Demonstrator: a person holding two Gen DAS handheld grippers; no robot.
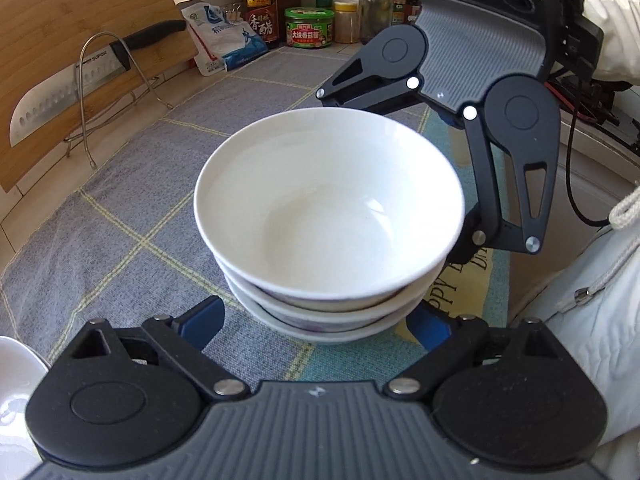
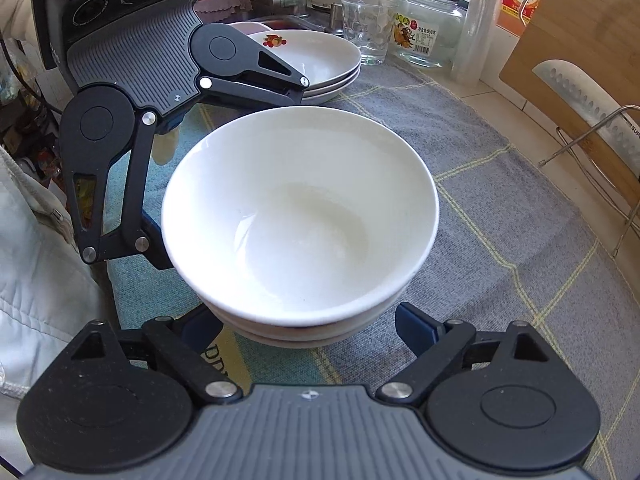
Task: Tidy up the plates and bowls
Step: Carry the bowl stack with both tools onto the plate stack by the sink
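A: Where does the stack of bowls sit?

B: On the grey checked cloth that covers the counter, toward the near edge where the person's pale sleeve shows. Three white bowls are nested. The stack of plates is further back, by the glass and the jar near the sink end.

A: And the grippers?

B: They face each other across the bowls. The left gripper has its blue fingers at either side of the lowest bowl, spread apart, with cloth visible between the left finger and the bowl. The right gripper stands likewise from the opposite side, fingers parted wider than the stack's foot. I'd call both open; neither pad clearly presses on china, though the far fingertips are hidden behind the bowls.

A: So the step looks like a two-handed lift or shift of the stack?

B: That is my reading. To do it well, grip low, on the bottom bowl, so the upper two ride along. Close both pairs evenly; a push from one side would slide the stack on the cloth or tilt the top bowl. Keep it level and away from the knife on its rack.
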